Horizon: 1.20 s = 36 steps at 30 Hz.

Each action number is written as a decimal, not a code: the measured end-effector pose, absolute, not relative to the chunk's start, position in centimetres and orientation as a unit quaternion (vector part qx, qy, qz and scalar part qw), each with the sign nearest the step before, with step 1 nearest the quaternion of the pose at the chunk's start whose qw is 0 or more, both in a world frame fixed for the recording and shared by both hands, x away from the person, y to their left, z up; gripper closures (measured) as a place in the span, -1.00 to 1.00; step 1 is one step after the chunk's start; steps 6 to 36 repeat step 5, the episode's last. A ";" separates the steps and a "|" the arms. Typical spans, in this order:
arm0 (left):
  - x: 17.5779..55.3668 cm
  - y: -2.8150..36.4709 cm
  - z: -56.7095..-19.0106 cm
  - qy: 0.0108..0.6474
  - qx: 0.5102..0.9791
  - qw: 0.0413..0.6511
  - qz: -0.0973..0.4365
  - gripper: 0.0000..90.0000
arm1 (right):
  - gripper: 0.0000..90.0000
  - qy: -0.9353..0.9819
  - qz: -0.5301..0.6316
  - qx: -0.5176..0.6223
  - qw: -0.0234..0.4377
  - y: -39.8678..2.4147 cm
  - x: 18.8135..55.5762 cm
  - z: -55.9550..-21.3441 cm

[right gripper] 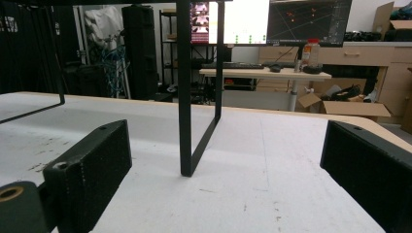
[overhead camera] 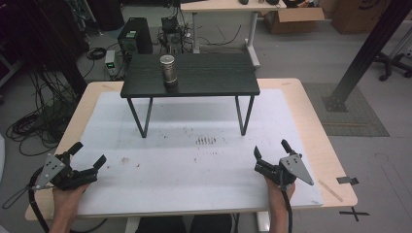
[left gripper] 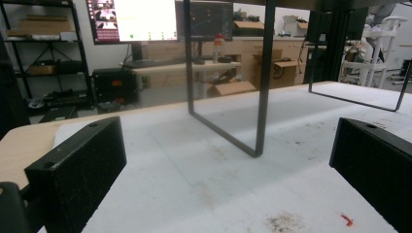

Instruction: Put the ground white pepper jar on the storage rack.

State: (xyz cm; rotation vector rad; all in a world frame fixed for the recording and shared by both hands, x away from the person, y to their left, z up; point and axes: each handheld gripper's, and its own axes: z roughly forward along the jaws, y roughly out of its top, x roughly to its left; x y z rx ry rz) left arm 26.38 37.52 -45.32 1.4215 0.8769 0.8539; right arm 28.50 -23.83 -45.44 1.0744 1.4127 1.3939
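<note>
Low at the near left corner, left gripper [overhead camera: 89, 154]: jaws spread wide, nothing between them, held in a hand [overhead camera: 65, 194] coming up from the table's near edge. Same story at the near right, right gripper [overhead camera: 270, 148]: jaws parted, empty, grey three-cornered plate on top, gripped by the other hand [overhead camera: 278, 190]. Both resting on or just above the white mat [overhead camera: 194, 165], well apart from each other. Seen along the left gripper [left gripper: 228, 170], black jaws wide at either side, bare stained mat between them, and beyond it a thin black leg loop [left gripper: 260, 121] of the small table. Seen along the right gripper [right gripper: 226, 170], likewise open on nothing, with the other leg loop [right gripper: 187, 145] standing on the mat straight ahead. Farther out, small black table [overhead camera: 214, 80] standing on the mat toward the far edge of the wooden tabletop [overhead camera: 311, 121]. On its dark top, left of centre, a metal cylinder [overhead camera: 168, 70], upright, well away from both grippers. Past the tabletop, floor with cables [overhead camera: 34, 116], a computer tower [overhead camera: 133, 36] and cardboard boxes [overhead camera: 296, 19].
</note>
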 end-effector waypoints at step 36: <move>26.4 37.5 -45.3 0.378 0.610 0.592 0.366 -1.00 | -0.91 0.565 0.559 0.430 0.429 -23.8 28.5 -45.4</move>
